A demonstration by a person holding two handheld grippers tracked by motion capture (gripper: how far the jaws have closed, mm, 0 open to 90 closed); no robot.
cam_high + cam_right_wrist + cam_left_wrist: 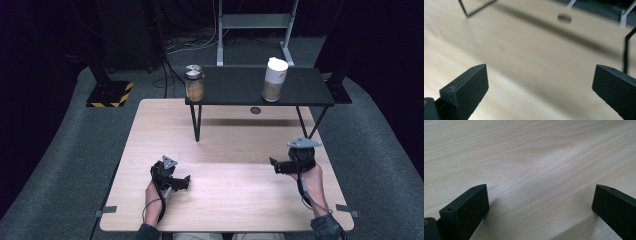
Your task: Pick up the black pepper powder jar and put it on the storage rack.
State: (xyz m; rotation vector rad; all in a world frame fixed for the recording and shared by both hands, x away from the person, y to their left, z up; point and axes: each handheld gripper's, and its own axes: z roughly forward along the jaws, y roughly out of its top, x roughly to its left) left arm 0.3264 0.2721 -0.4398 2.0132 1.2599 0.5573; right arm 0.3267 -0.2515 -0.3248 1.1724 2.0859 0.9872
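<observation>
The glass jar (194,83) and white container (274,79) stood on the black shelf (240,87), well beyond both wide-open, empty grippers (185,181) (273,165), so a careless reach might have toppled either.

Pale wood, matt black, glass

The table (225,200) is light wood with fine grain and a smooth, low-sheen finish. The shelf (235,87) is matt black on thin metal legs. The jar (194,83) looks like clear glass with a metal lid; the gripper jaws are matt black.
</observation>
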